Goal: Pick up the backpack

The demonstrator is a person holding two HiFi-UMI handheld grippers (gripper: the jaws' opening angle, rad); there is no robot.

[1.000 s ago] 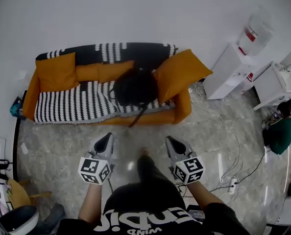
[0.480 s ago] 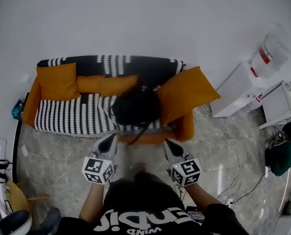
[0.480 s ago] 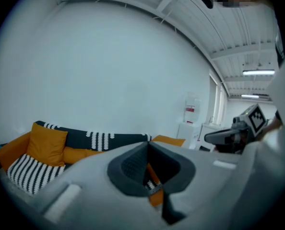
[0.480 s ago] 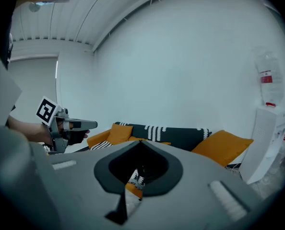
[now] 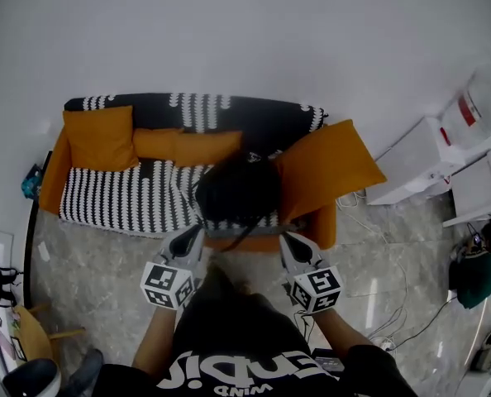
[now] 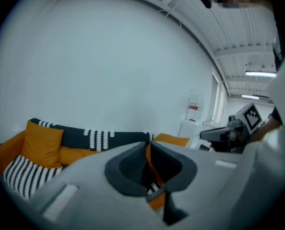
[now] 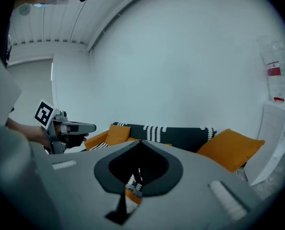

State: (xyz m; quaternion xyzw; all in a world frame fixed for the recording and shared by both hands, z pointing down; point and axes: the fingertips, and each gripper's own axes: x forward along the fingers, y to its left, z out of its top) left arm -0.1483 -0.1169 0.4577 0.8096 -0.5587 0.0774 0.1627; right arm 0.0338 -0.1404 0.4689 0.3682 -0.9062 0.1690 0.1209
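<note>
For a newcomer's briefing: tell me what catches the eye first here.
The orange sofa under a black-and-white striped throw stands out against the bare white wall. A rounded black fabric backpack sits mid-seat, beside a large orange cushion leaning at the sofa's right end.

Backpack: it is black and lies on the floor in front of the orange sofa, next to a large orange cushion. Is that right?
Not quite. The black backpack lies on the seat of the orange sofa, on the striped blanket, not on the floor in front of it. It is next to a large orange cushion, as you say. The head view shows this.
</note>
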